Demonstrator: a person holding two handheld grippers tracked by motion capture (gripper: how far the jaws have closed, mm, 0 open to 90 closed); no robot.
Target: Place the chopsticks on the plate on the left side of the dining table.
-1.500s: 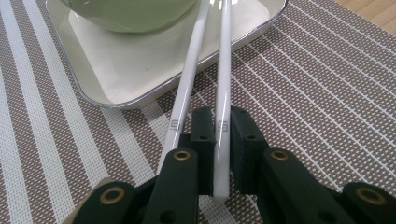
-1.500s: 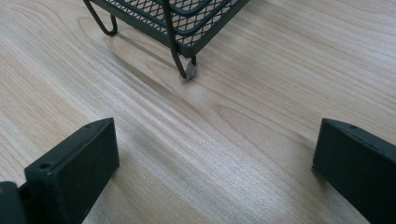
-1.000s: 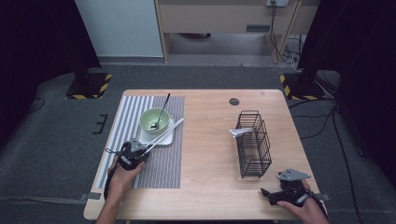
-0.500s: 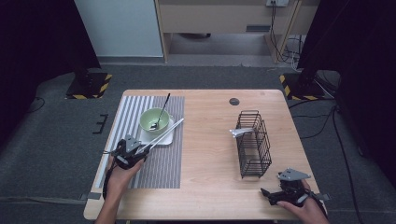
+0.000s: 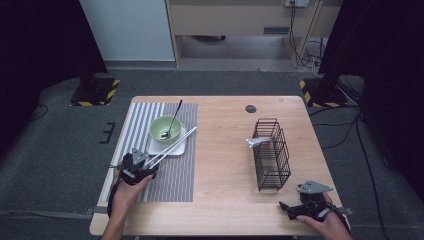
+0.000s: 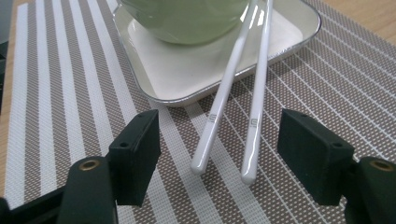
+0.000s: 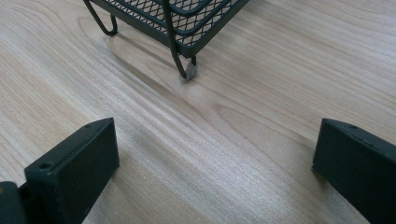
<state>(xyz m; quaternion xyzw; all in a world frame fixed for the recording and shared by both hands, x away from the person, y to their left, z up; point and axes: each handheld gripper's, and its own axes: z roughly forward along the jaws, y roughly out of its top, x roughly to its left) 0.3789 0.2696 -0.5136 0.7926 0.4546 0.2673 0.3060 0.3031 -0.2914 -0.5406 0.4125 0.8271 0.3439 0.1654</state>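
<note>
Left hand-held gripper (image 6: 219,154) wide open, jaws straddling the near tips of the two white chopsticks (image 6: 233,102) without touching them. Chopsticks propped across the corner of the white square plate (image 6: 187,79), far ends up beside the green bowl (image 5: 165,129), near ends down on the striped placemat (image 6: 65,93), towards the left near part of the tabletop (image 5: 225,150). Tips apart and slightly fanned.

Likely trouble: closing here probably pinches only the rounded, glossy ends, so one stick could squirt out sideways or cross over the other. Uneven contact would let one chopstick swing down on lifting. Dragging rather than lifting could tug the plate rim, shift the bowl, and upset the dark spoon (image 5: 171,122) leaning in it. Jaws too low might snag the woven mat.

Right hand-held gripper (image 7: 215,158) also wide open, holding nothing, resting low near the right near corner, just short of the black wire basket (image 5: 270,154). A grey utensil (image 5: 257,141) sticks out of the basket's left side; a careless approach there could knock it or nudge the light basket on its small feet.
</note>
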